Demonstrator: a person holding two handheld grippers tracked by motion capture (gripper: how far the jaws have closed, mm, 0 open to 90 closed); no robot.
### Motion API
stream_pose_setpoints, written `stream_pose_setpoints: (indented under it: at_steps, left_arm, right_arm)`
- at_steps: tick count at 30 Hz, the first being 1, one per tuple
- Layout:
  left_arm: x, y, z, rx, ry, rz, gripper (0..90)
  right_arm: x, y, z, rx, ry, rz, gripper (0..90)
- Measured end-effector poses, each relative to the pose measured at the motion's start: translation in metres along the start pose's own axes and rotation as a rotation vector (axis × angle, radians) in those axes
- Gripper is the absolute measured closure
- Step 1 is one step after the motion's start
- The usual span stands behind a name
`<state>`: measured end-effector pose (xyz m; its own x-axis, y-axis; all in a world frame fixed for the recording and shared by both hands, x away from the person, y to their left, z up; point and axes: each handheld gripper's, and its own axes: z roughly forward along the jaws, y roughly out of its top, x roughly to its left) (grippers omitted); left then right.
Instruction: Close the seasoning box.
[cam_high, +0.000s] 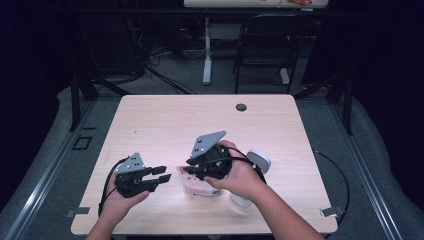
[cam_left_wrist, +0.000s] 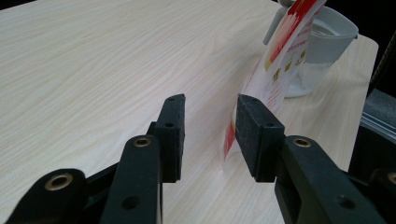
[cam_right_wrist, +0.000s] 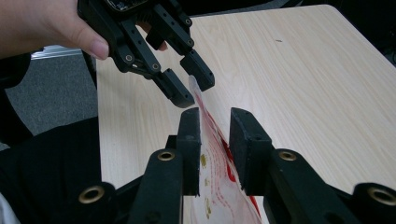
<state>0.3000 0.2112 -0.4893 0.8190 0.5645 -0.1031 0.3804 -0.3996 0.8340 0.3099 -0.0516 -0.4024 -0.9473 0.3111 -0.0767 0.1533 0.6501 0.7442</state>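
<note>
**Plastic pouch between 2 grippers, not yet gripped**

The plastic pouch (cam_high: 200, 186), clear with red print, lies in the high view on the front part of the table (cam_high: 165, 120), under the right gripper (cam_high: 192, 171). The left gripper (cam_high: 162, 175) is just beside it on the left, with its jaws apart and pointing at the pouch. A white container (cam_high: 257, 162) stands behind the right hand (cam_high: 240, 177), near the pouch.

In the left gripper view, the 2 jaws of the left gripper (cam_left_wrist: 210, 123) are open with bare table between them. The pouch (cam_left_wrist: 275, 79) rises just beyond the right pad, and I cannot tell if its edge touches that pad. The white container (cam_left_wrist: 327, 37) is behind the pouch.

In the right gripper view, the pouch (cam_right_wrist: 212, 154) stands on its edge between the jaws of the right gripper (cam_right_wrist: 215, 140). It lies against the left pad, but a gap shows at the right pad, so the jaws are open and do not press it. The left gripper (cam_right_wrist: 189, 86) waits at the top corner of the pouch, also open.

I judge that the pouch is light, thin and soft, so it will bend and fold easily, and the smooth film can slip. A good place to hold is the flat sealed edge or a top corner, with the pads closed fully on the film.
</note>
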Motion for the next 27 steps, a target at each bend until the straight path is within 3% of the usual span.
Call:
stream_pose_setpoints:
  at_steps: [21,27]
  left_arm:
    - [0.0,-0.001,0.003,0.003,-0.005,0.001,63.3]
    - [-0.001,-0.001,0.004,0.003,-0.008,0.0,62.9]
  right_arm:
    - [0.001,0.003,0.013,0.043,0.001,-0.028,76.8]
    - [0.0,0.004,0.015,0.06,0.005,-0.048,84.1]
